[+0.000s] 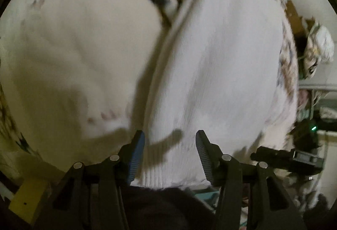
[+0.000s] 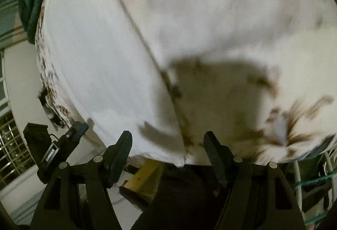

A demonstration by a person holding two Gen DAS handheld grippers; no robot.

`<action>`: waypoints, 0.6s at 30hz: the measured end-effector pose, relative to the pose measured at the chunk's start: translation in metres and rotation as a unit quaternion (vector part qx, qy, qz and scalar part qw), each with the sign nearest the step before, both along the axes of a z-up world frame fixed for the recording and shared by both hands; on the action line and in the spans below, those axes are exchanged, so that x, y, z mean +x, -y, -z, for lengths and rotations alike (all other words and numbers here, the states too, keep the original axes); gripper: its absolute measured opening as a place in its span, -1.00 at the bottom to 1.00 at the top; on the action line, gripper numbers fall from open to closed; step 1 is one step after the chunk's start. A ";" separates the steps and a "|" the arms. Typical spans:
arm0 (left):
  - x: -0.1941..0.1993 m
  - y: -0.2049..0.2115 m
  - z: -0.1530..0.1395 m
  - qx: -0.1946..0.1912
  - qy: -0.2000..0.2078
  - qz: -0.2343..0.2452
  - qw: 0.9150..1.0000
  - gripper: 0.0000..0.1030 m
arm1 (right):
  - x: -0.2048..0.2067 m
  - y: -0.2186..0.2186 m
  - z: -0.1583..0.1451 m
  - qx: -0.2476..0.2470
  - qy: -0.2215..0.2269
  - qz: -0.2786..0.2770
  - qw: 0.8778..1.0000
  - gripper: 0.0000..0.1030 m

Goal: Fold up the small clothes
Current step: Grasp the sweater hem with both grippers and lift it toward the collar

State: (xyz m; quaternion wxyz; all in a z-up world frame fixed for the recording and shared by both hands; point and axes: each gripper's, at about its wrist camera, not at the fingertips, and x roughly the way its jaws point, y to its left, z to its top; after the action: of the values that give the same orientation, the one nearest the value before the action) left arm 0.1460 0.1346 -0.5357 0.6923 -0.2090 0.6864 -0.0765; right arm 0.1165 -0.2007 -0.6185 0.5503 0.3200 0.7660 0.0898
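1. My left claw [image 1: 170,135] stands with its jaws apart, nothing between them, pointing steeply down over the white ribbed knit garment [image 1: 221,65].
2. That garment lies flat on a cream bedspread printed with blue and brown flowers [image 1: 69,44]; its straight folded edge runs diagonally up from near my left claw's blue-padded finger [image 1: 138,145].
3. My right claw [image 2: 167,137] is also spread, empty, with both black ribbed fingers [image 2: 122,150] clear of the cloth.
4. From the right wrist view, the same white garment [image 2: 101,57] fills the left half of the picture, and its near corner sits just below and between the fingers.
5. The other claw [image 2: 78,129] shows at the garment's far-left edge; I cannot tell whether it touches the cloth.
6. A yellow block [image 2: 145,177] sits below the garment's hem.
7. Both views are blurred, so fine fabric detail is lost.
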 end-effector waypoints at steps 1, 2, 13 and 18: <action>-0.005 0.007 0.002 0.018 0.003 0.007 1.000 -0.22 | -0.006 -0.007 0.003 -0.002 0.003 -0.002 1.000 0.07; -0.005 0.011 0.001 0.021 0.007 0.009 1.000 -0.78 | -0.010 -0.012 0.005 -0.007 0.006 -0.007 1.000 -0.47; -0.023 -0.011 -0.009 0.033 0.027 -0.025 0.999 -0.92 | -0.043 -0.025 -0.028 -0.071 0.022 0.006 0.997 -0.94; -0.018 -0.016 0.005 -0.006 0.006 -0.019 1.000 -0.84 | -0.038 -0.041 -0.006 -0.076 0.000 -0.020 0.997 -0.92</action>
State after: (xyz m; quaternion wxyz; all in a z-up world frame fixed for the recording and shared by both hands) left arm 0.1283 0.1505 -0.5406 0.6967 -0.2258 0.6774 -0.0690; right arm 0.0789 -0.1596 -0.6129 0.5708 0.2617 0.7771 0.0426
